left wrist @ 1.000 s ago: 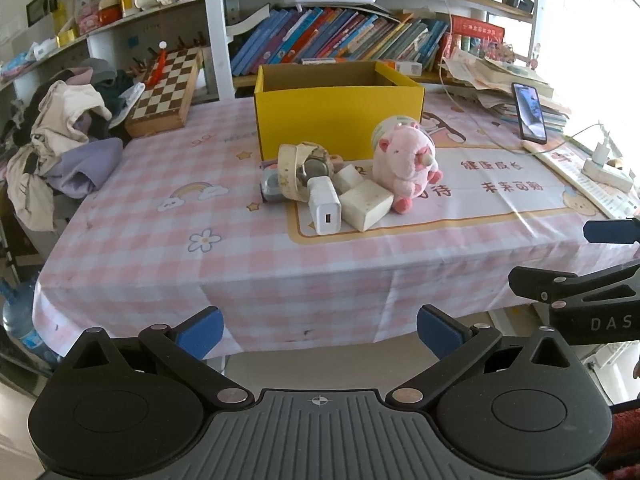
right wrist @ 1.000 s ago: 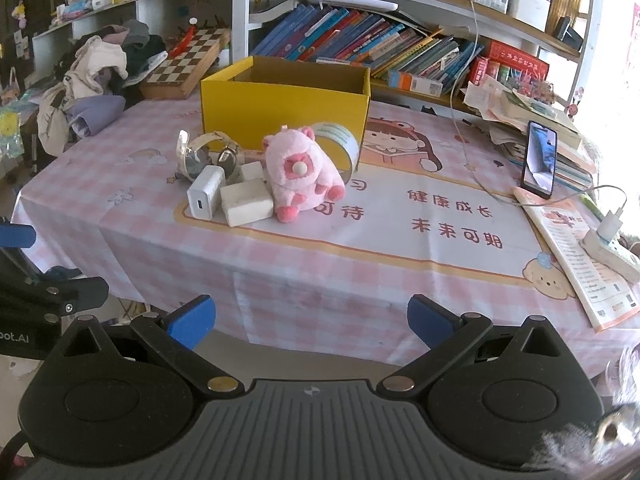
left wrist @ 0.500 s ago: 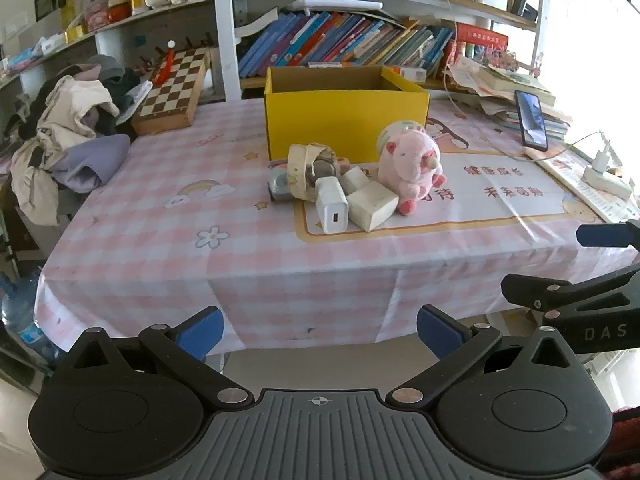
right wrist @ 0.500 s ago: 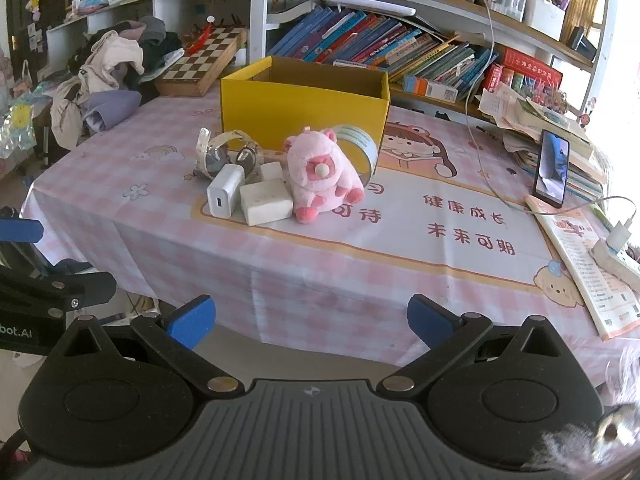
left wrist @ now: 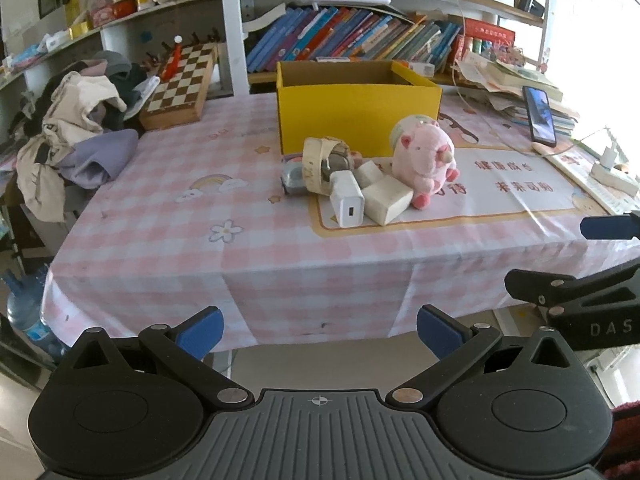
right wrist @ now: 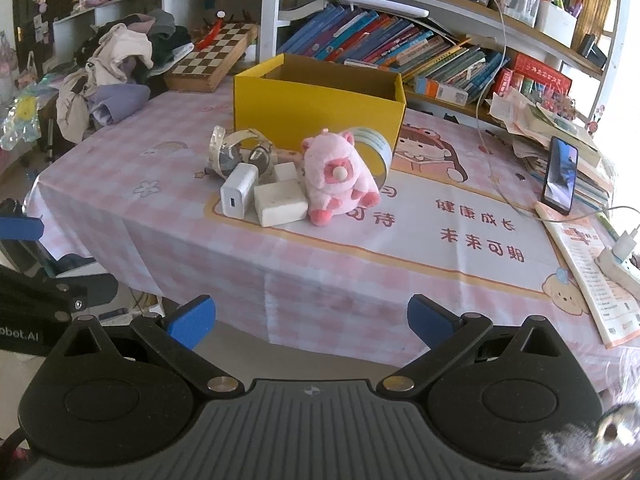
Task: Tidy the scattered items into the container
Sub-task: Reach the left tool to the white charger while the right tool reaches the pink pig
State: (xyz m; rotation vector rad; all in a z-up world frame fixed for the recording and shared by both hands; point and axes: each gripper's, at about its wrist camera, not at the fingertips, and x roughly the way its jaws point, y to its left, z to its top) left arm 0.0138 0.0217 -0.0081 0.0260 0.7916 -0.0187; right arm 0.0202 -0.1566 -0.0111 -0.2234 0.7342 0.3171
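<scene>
A yellow open box (left wrist: 356,116) (right wrist: 318,108) stands mid-table. In front of it lie a pink plush pig (left wrist: 424,160) (right wrist: 338,176), a white charger (left wrist: 347,205) (right wrist: 238,191), a white block (left wrist: 387,202) (right wrist: 280,203), a watch with a beige strap (left wrist: 320,160) (right wrist: 234,150) and a roll of tape (right wrist: 372,150). My left gripper (left wrist: 318,330) and right gripper (right wrist: 310,320) are both open and empty, short of the table's front edge, well back from the items.
A heap of clothes (left wrist: 76,128) and a chessboard (left wrist: 180,84) lie at the far left. A phone (right wrist: 560,176), papers and a power strip (right wrist: 618,264) are at the right. Bookshelves (right wrist: 400,52) stand behind the table. A water bottle (left wrist: 28,320) stands on the floor at left.
Both grippers have moved closer to the table and a little higher; the items look larger. Nothing on the table has moved.
</scene>
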